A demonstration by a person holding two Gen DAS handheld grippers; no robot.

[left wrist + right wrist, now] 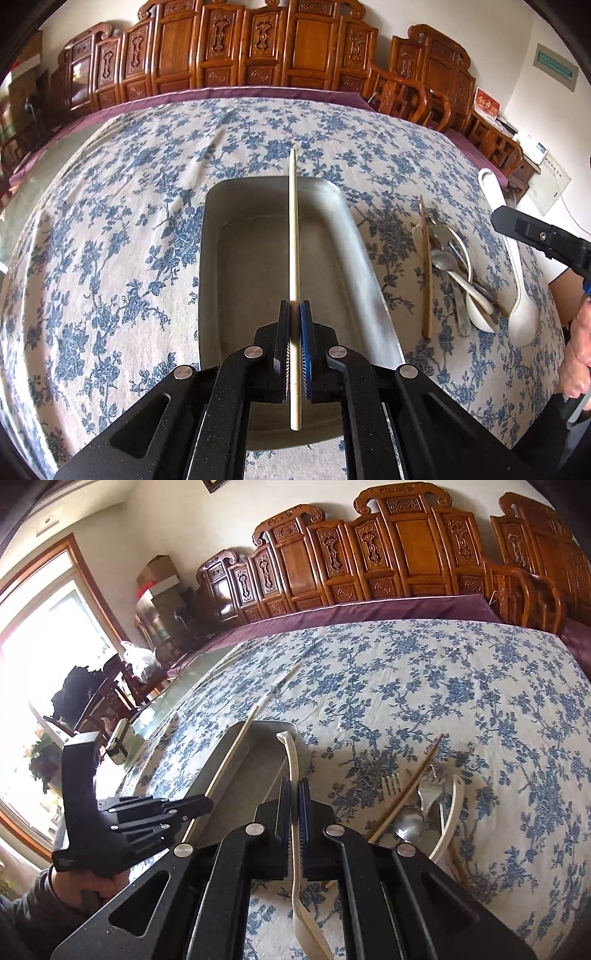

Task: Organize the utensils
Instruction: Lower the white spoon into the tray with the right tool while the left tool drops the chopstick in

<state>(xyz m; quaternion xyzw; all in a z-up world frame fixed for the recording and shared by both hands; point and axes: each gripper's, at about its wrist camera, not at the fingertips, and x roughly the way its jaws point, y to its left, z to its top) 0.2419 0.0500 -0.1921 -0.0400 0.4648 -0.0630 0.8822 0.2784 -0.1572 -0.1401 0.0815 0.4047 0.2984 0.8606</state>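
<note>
The left gripper point(295, 350) points straight ahead and slightly downward, its two blue-padded fingers point(306, 350) pressed close together on a thin pale chopstick point(294, 236) that runs along their line. The right gripper point(294, 827) is likewise clamped, its fingers point(303, 827) pinching the curved handle of a white spoon point(293, 760). In the right wrist view the left gripper appears low at the left, gripped by the person's left hand point(99, 888). In the left wrist view the right hand point(580, 354) shows at the right edge.
</note>
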